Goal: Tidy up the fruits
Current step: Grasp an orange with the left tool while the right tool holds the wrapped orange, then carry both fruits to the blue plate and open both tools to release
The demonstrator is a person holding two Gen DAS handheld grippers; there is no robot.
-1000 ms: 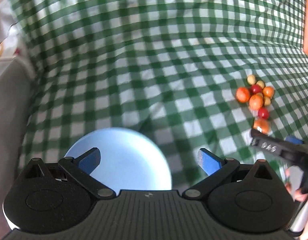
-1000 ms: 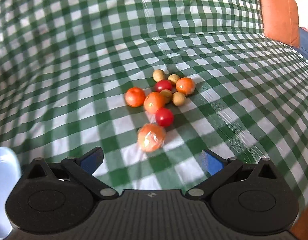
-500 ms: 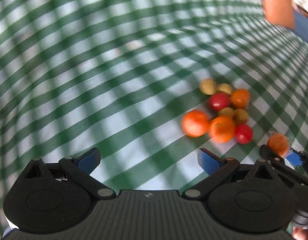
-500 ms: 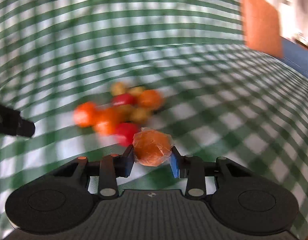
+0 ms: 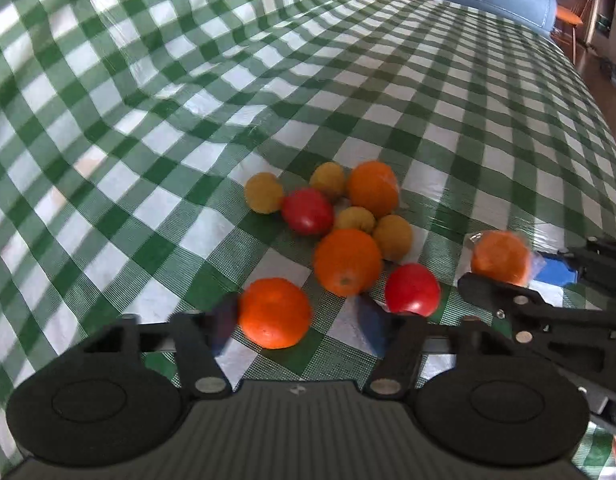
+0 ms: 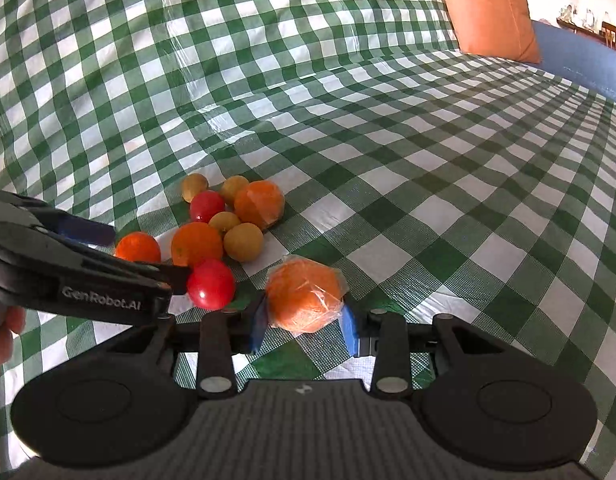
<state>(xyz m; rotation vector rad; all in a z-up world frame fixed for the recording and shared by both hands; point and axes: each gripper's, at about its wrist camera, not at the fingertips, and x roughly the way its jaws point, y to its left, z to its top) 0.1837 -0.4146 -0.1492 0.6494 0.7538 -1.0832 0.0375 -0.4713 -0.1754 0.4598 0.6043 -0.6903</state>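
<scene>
A pile of fruit lies on the green checked cloth (image 5: 187,100): oranges, red tomatoes and small yellow fruits. My left gripper (image 5: 293,326) is around the nearest orange (image 5: 275,312), its jaws blurred and partly closed, with a gap still on the right side. A red tomato (image 5: 412,289) lies just right of it. My right gripper (image 6: 303,326) is shut on a plastic-wrapped orange (image 6: 304,298), which also shows in the left wrist view (image 5: 500,257). The left gripper (image 6: 143,256) shows in the right wrist view beside a tomato (image 6: 210,285).
An orange cushion (image 6: 488,8) and a blue seat edge (image 6: 580,64) lie at the far right. The fruit pile (image 6: 223,220) sits left of the held orange. The cloth is wrinkled, with a clear plastic cover.
My left gripper swung from the blue plate to the fruit pile and its jaws are closing around an orange. My right gripper closed on the wrapped orange and holds it.
</scene>
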